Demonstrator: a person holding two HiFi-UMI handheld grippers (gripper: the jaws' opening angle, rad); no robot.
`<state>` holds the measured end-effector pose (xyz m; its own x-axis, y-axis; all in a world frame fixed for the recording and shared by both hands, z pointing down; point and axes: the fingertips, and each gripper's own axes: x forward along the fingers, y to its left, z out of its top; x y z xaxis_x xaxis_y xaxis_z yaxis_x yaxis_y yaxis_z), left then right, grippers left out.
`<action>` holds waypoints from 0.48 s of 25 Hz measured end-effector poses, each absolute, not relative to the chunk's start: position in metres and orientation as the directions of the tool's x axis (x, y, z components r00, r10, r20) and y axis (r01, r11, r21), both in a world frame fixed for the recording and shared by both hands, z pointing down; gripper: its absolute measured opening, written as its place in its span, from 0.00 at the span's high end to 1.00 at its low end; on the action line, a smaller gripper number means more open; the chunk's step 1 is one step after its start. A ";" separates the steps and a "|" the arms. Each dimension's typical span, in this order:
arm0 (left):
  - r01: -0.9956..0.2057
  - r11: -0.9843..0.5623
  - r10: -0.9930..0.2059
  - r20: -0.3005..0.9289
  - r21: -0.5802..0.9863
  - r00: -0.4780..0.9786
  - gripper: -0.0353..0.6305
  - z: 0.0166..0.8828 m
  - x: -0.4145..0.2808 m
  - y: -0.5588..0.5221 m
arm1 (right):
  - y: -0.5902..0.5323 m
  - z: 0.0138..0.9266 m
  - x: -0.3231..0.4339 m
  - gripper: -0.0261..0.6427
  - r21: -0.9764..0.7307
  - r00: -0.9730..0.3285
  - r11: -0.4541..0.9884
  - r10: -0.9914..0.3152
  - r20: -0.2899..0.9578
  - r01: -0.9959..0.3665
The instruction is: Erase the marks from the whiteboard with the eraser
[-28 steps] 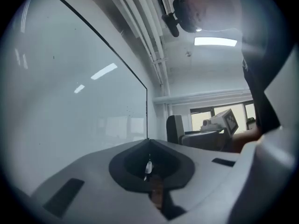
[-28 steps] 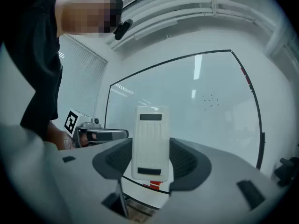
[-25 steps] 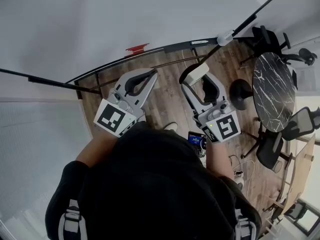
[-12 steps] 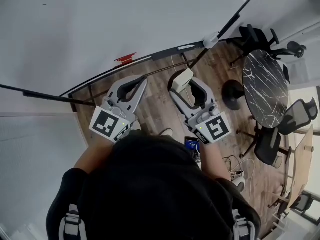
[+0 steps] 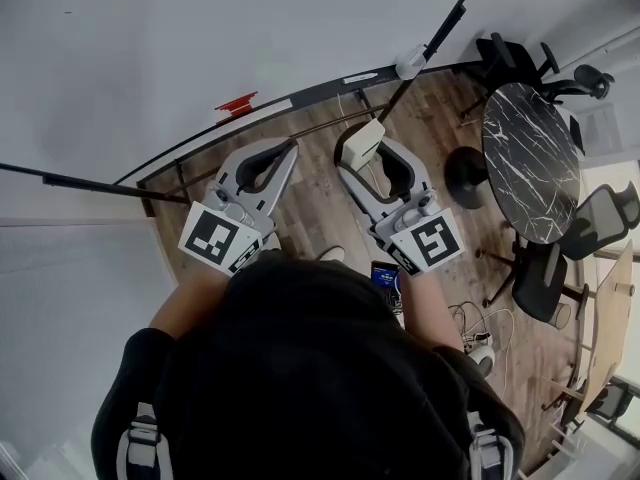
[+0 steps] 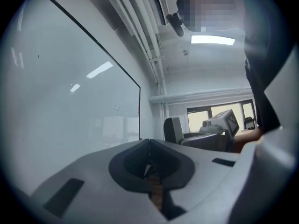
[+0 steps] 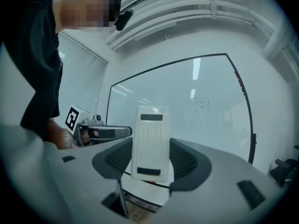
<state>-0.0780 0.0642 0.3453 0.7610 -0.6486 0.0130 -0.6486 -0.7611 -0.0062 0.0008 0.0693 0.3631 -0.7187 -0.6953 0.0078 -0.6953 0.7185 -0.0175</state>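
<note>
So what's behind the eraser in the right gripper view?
The whiteboard, with faint specks up and right of the eraser. The board patch directly behind it is covered, so any marks there cannot be seen.

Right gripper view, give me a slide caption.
The right tool grips the eraser before the whiteboard, small marks upper right.

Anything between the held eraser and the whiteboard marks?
Nothing: right gripper view shows only bare glossy whiteboard between the white rectangular eraser and small dark marks.
</note>
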 end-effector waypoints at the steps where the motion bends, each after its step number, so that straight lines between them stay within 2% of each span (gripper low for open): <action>1: -0.649 -0.760 -0.649 0.015 -0.008 0.760 0.94 0.345 -0.073 0.066 | 0.072 0.362 0.005 0.59 -0.014 -0.725 0.725 -0.689 0.002 -0.689; 12: -0.682 -0.731 -0.682 0.031 -0.022 0.731 0.94 0.341 -0.029 0.072 | 0.083 0.361 0.049 0.59 -0.005 -0.750 0.750 -0.661 -0.011 -0.661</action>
<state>-0.0294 0.0720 0.3409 0.7306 -0.6821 0.0314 -0.6818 -0.7312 -0.0219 0.0487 0.0827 0.3608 -0.7500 -0.6613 -0.0114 -0.6613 0.7501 -0.0054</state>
